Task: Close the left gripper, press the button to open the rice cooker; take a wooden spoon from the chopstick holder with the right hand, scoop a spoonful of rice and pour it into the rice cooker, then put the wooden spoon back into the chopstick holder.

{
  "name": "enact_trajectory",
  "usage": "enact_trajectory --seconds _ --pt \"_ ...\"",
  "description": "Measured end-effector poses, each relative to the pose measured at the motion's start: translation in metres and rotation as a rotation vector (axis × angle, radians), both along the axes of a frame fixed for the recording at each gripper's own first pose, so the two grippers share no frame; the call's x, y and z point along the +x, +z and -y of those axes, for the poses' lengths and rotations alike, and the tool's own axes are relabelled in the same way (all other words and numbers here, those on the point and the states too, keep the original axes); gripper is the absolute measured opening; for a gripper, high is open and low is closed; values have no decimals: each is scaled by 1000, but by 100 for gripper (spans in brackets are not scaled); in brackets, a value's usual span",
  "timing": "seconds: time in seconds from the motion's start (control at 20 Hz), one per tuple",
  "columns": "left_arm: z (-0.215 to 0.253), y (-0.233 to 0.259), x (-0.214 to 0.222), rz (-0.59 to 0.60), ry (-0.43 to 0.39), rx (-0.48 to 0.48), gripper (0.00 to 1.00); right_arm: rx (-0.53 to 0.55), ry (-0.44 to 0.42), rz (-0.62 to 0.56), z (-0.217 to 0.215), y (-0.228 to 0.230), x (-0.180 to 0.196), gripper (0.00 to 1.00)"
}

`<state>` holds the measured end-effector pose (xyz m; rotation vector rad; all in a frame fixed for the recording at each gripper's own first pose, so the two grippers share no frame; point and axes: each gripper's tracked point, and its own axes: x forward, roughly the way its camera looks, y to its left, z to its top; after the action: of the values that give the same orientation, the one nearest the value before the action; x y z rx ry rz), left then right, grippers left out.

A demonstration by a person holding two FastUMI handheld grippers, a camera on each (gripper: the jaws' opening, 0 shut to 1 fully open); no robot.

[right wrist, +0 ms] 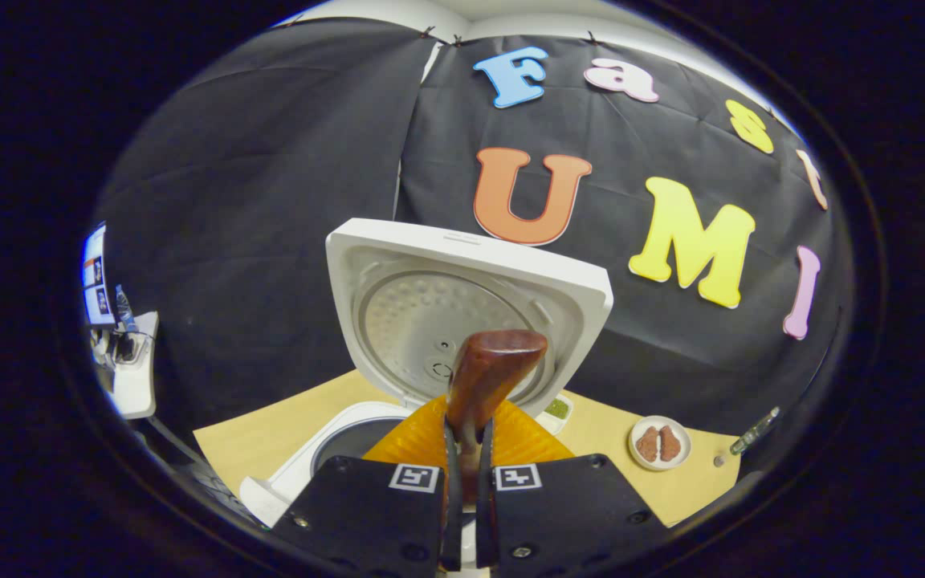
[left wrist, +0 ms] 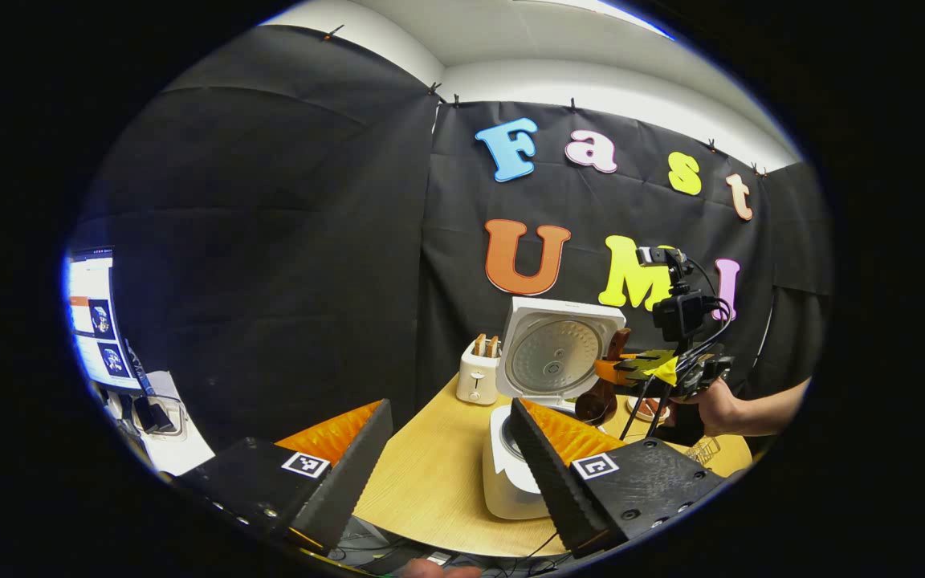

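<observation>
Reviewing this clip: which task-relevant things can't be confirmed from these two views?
- Rice in the wooden spoon: right gripper view shows its bowl from behind, so any load is hidden.
- Inside the rice cooker: the right gripper covers most of the pot; in the left gripper view the left gripper's finger blocks it.
- Chopstick holder: cannot be made out; the hand covers that corner.

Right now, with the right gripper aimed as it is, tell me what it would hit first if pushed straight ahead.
Probably the raised lid of the rice cooker. The right gripper is shut on the wooden spoon, whose end sticks out ahead toward the lid's inner face, so the spoon would likely touch first. Depth is unclear.
</observation>
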<state>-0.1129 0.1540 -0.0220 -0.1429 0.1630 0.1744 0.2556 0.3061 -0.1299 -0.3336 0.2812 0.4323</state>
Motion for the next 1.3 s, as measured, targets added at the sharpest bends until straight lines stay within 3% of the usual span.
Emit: enact_trajectory --seconds 0.25,0.45,0.95,1.1,1.3 --pt "1 1 -2 8 -1 0 94 -66 43 55 -5 5 -9 12" --pt "0 0 -4 11 -3 -8 94 -28 51 55 -5 13 -18 12" --pt "2 16 -8 51 -21 -38 94 281 -3 -58 26 57 -36 12" --pt "14 22 -7 62 -41 -52 94 402 -28 -83 52 81 -41 12" --pt "55 27 15 57 -119 -38 94 451 -80 -29 107 112 -45 12"
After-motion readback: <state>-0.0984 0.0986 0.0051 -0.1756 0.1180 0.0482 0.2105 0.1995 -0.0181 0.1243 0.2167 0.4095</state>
